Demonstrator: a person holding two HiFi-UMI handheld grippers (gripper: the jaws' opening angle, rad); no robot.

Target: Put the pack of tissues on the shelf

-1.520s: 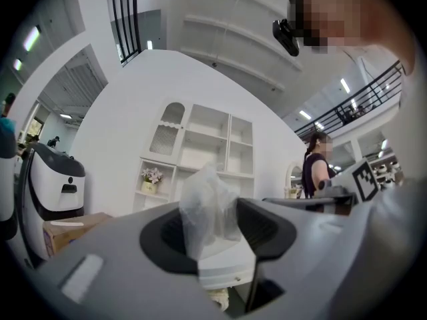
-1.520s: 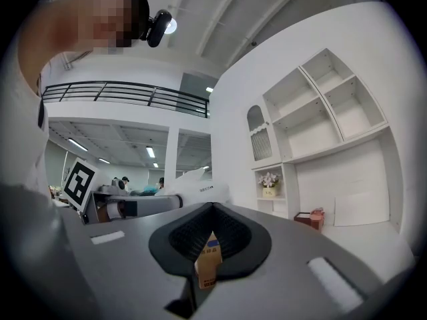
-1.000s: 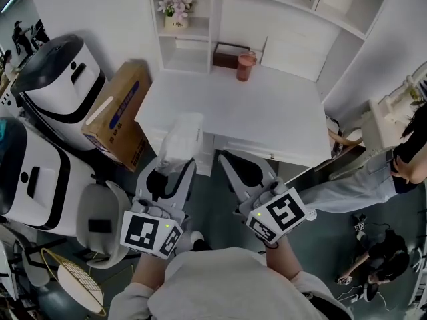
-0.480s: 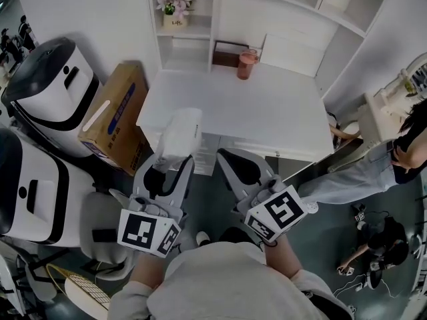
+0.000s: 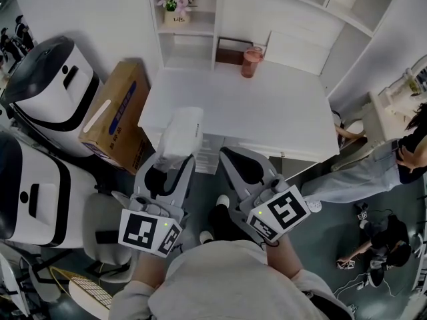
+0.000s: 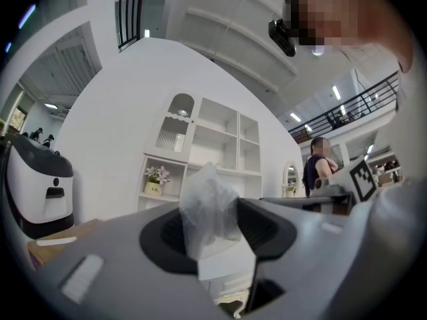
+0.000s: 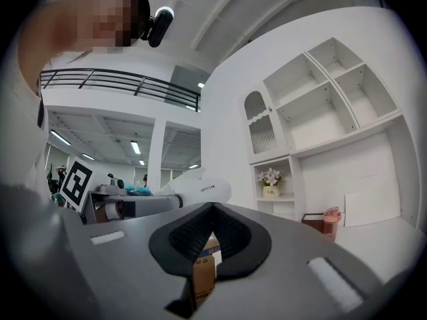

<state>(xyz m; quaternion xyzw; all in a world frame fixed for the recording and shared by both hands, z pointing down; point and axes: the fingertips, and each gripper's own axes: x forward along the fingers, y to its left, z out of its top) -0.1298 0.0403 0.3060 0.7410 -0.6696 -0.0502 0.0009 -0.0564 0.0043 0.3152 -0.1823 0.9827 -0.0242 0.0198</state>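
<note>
Since a second ago: both grippers carried forward toward table (image 5: 267,105); pack of tissues (image 5: 181,132) reaches further over table's near edge. Grip unchanged: left gripper (image 5: 175,161) jaws clamped on pack's near end. Right gripper (image 5: 227,157) just beside it, jaws together, nothing between. Pack held in air; long axis runs along jaws, free end pointing away from person toward shelf (image 5: 187,45) behind table.

The pack of tissues (image 5: 179,133) sits at the desk's (image 5: 267,105) front-left edge; the shelf (image 5: 180,29) stands behind, a cardboard box (image 5: 117,115) left.
</note>
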